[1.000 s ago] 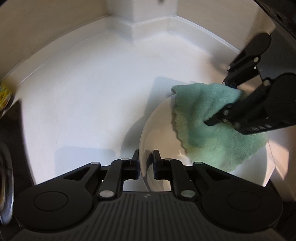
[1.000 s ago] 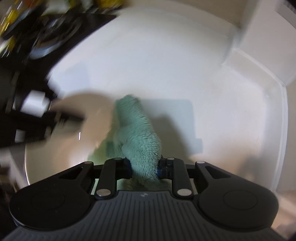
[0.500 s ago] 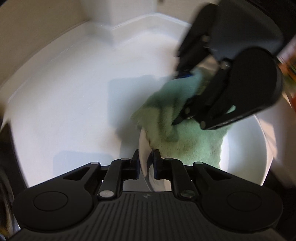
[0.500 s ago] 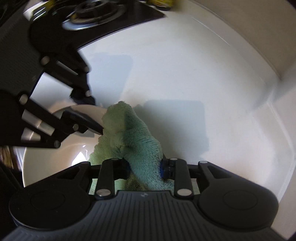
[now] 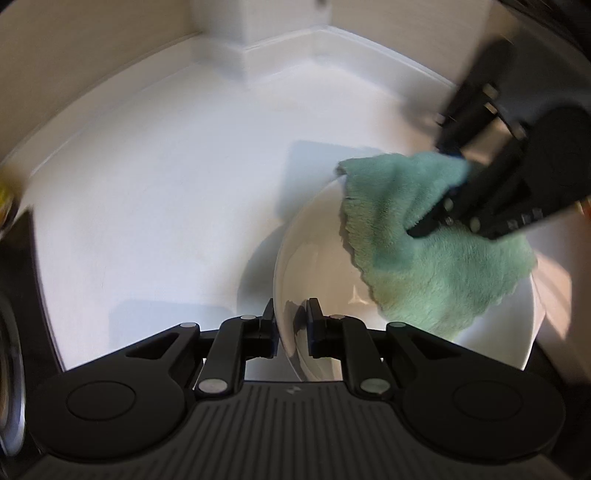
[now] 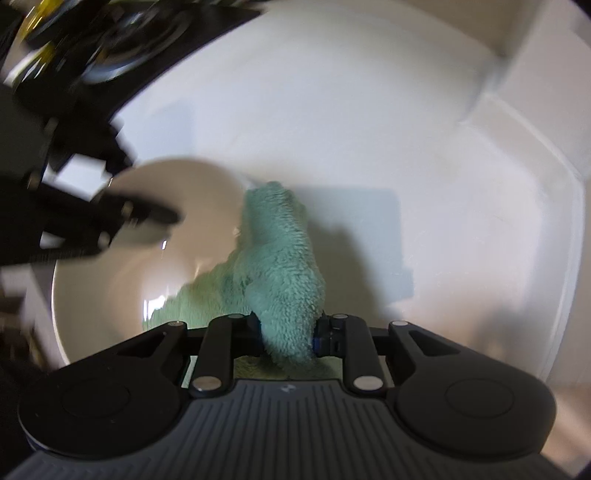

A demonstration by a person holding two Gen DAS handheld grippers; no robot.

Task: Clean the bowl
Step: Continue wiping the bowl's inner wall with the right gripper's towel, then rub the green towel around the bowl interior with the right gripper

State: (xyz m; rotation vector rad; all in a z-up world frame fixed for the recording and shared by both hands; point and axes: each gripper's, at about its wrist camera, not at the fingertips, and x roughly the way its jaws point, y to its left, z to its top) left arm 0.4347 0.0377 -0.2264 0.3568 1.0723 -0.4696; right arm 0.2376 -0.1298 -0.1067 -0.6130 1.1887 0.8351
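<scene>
The white bowl [image 5: 317,266] sits on the white tabletop [image 5: 166,206] toward its back corner, its near rim pinched by the left tool [image 5: 290,321]. The right tool [image 6: 288,332], clenched on a green cloth [image 5: 436,251], presses it inside the bowl. Wiping looks midway; the bare inside shows no dirt.

A white countertop [image 5: 155,192] fills most of both views, smooth and matte, with soft grey shadows lying across it. At its far edge a low white upstand [image 5: 332,40] runs along the wall and steps out around a boxed corner [image 5: 236,22]. Above it the wall [image 5: 74,40] is pale beige. To one side a black hob [image 6: 122,62] is set into the counter, with what looks like a round metal burner ring, though blur hides detail. Warm light falls on the near right of the counter.
</scene>
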